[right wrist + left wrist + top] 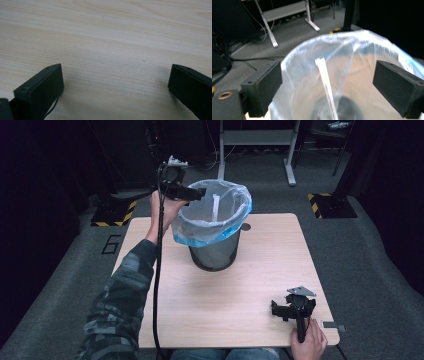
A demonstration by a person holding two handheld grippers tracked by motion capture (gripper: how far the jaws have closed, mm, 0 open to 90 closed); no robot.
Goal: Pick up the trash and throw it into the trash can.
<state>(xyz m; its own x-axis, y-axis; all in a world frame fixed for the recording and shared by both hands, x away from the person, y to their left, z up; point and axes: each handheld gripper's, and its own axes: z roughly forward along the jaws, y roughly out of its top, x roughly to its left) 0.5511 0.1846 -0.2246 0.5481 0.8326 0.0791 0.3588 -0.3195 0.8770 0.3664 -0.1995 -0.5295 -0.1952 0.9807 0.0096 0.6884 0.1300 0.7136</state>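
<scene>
A dark mesh bin (215, 254) lined with a clear, blue-edged plastic bag (227, 222) stands at the back middle of the pale wooden table (250, 285). A white flat strip (215, 206) leans upright inside the bag. My left gripper (197, 194) hovers at the bin's left rim, open, with nothing between its jaws. In the left gripper view the strip (326, 82) and the bag (362, 50) lie beyond the gripper (328, 75). My right gripper (294, 306) rests low at the table's front right corner, open over bare wood (115, 75).
Grey carpet surrounds the table. A white metal desk frame (255, 137) stands behind it. Yellow-and-black striped bases sit at the back left (114, 212) and back right (330, 205). A small round hole (245, 226) marks the tabletop beside the bin.
</scene>
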